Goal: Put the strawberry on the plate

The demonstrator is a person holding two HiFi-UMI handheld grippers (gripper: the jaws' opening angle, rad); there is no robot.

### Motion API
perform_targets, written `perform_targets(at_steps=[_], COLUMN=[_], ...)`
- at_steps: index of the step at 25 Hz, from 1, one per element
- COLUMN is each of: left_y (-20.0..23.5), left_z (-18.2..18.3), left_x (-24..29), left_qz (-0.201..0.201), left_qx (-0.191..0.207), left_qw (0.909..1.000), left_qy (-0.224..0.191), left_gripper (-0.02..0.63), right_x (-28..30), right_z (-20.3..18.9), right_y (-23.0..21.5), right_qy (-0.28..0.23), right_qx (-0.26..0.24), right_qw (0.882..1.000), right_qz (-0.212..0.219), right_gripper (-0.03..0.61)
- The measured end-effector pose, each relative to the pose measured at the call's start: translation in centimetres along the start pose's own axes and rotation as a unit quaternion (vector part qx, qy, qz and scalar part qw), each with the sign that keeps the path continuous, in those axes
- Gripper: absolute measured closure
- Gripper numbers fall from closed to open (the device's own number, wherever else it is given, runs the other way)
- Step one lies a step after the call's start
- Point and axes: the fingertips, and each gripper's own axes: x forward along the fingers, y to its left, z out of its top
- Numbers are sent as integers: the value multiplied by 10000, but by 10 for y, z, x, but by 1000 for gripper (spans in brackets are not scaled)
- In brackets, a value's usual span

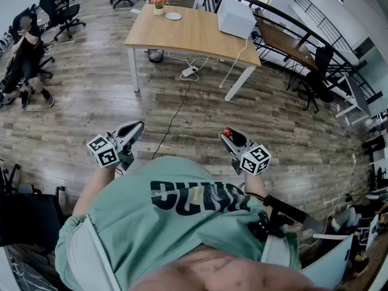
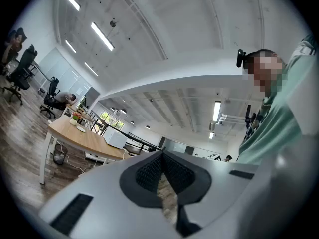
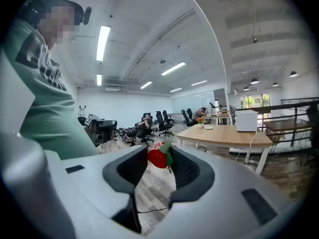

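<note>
A red strawberry with green leaves sits between the tips of my right gripper, which is shut on it. In the head view the strawberry shows at the tip of the right gripper, held over the wooden floor just in front of me. A small white plate lies on the far wooden table, well away from both grippers. From the right gripper view the plate is a small speck in the distance. My left gripper is shut and empty, its pads meeting at the tip.
On the table stand a flower pot beside the plate and a white box. A cable runs across the floor to a power strip, with a bin under the table. A person sits at far left among office chairs.
</note>
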Motion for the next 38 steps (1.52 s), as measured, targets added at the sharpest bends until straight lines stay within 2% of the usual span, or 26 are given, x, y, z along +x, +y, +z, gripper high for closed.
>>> perform_targets(at_steps=[14,24,38], left_y=[-12,-19,-36], left_z=[2,-3,-20], left_x=[-3,2,44], left_qz=[28,64,23], left_qx=[32,61,88], left_qw=[9999,9999,10000], left_qy=[-163,-123,-35], left_gripper=[609,609,609], right_x=[-13,-16,-43], right_z=[5,5,-5], right_y=[7,3,-32], right_qy=[-56,-164,-310], right_qx=[-13,16,210], right_qw=[10000,9998,9992], right_qz=[39,95,102], right_gripper=[430,430,430])
